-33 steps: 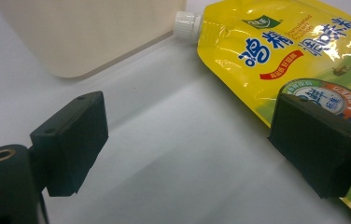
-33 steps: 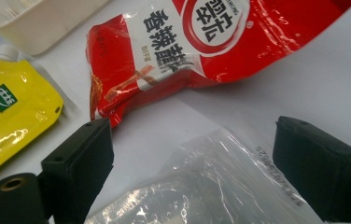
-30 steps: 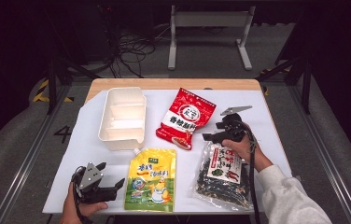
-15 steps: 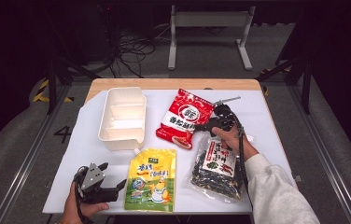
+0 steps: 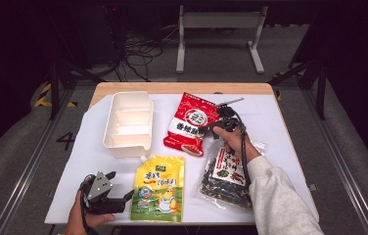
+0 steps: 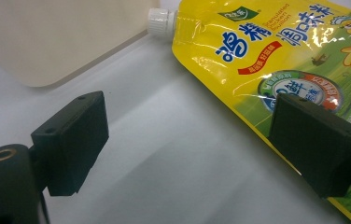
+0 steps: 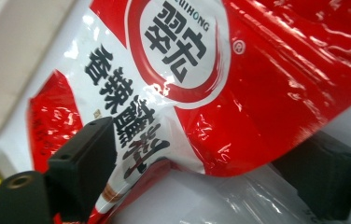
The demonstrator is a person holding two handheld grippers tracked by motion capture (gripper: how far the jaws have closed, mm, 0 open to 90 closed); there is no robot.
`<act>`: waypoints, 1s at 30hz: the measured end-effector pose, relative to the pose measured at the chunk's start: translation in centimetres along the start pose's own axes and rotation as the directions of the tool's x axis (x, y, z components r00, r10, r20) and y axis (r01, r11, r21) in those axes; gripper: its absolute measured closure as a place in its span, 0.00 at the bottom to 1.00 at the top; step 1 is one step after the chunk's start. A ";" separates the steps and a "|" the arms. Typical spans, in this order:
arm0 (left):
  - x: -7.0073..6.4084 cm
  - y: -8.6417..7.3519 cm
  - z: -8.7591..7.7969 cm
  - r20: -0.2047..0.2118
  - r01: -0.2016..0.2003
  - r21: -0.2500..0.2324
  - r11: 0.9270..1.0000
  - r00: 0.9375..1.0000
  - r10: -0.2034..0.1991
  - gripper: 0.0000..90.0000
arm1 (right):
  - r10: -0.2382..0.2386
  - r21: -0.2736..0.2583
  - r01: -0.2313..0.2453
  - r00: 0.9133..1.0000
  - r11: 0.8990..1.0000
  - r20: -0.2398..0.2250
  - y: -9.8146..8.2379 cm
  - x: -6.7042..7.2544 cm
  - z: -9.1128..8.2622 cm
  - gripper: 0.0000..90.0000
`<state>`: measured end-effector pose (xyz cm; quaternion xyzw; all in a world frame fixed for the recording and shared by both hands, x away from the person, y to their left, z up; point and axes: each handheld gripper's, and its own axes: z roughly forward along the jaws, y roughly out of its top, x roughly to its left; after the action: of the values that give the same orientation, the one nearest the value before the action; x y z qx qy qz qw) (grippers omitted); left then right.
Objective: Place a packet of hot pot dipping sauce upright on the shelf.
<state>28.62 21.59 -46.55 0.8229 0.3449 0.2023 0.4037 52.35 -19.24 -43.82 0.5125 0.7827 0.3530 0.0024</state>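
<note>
The right gripper is at the near right edge of the red packet, which lies flat on the white mat in the middle of the table, just right of the white divided tray. In the right gripper view the red packet has its edge between the 2 black jaws, one over the printed face and one beside the edge; the jaws have just been closing but stand spread, with the pads not yet pressing on the film. The person's right hand reaches in over the clear bag of dark seaweed, which lies just beside the red packet. Down at the near left, the left gripper rests low by the yellow spouted pouch. In the left gripper view its jaws are wide apart over bare mat, with the yellow pouch just behind the right-hand jaw and nothing pinched between them.
</note>
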 end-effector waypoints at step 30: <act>0.5 0.5 -0.3 0.012 0.022 -0.035 0.999 1.000 -0.022 0.15 | -0.332 -0.218 0.318 0.943 0.923 -0.032 -0.6 4.9 -4.6 0.96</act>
<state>28.94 21.87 -45.91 0.8130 0.3481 0.1991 0.4222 47.84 -17.96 -38.91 0.3601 0.8149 0.4456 0.0881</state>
